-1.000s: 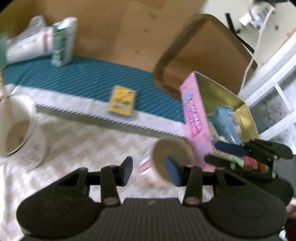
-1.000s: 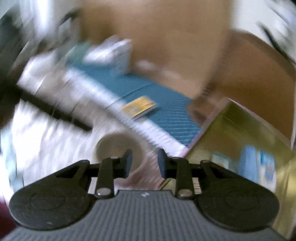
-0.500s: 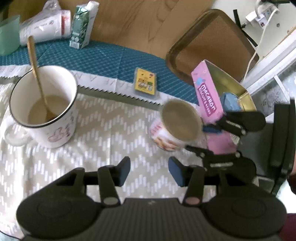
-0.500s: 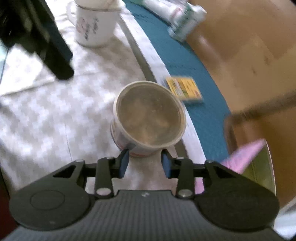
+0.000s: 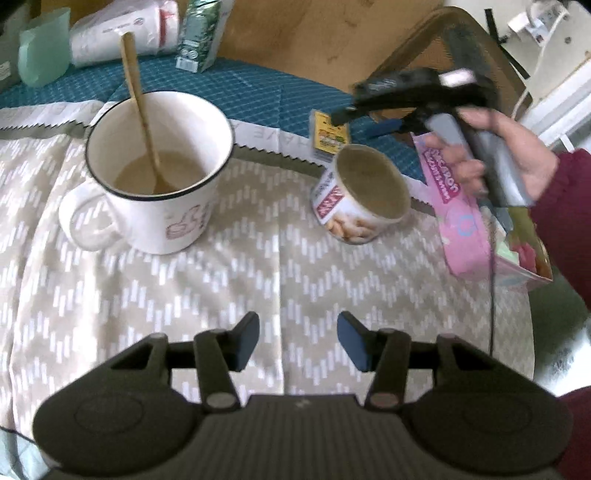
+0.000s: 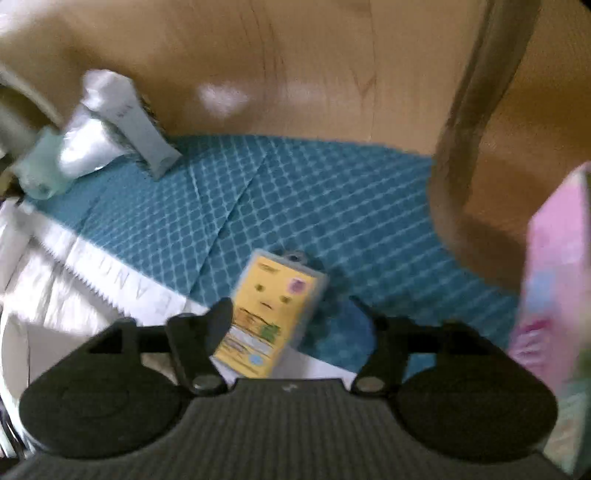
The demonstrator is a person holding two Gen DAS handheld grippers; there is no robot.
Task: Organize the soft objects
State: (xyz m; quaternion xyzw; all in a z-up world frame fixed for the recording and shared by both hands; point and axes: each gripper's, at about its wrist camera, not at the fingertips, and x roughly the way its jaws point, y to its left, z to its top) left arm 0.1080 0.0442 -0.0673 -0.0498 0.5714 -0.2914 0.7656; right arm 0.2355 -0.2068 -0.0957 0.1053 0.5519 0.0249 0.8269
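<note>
A small yellow packet (image 6: 271, 314) lies on the teal checked cloth (image 6: 303, 199); it also shows in the left wrist view (image 5: 328, 133). My right gripper (image 6: 295, 325) is open, just above it, fingers either side; it shows in the left wrist view (image 5: 365, 118), held by a hand. A pink box (image 5: 458, 206) with soft packets inside stands at the right. My left gripper (image 5: 297, 338) is open and empty over the beige zigzag cloth (image 5: 221, 280).
A white mug (image 5: 155, 173) with a wooden spoon stands left. A tipped snack tub (image 5: 364, 195) lies mid-table. A tissue pack (image 5: 118, 31), a green carton (image 5: 201, 35) and a mint cup (image 5: 42, 46) sit at the back. A brown tray (image 6: 476, 122) leans right.
My right gripper has moved from over the snack tub to over the yellow packet and opened wider. My left gripper has drawn back toward the near table edge.
</note>
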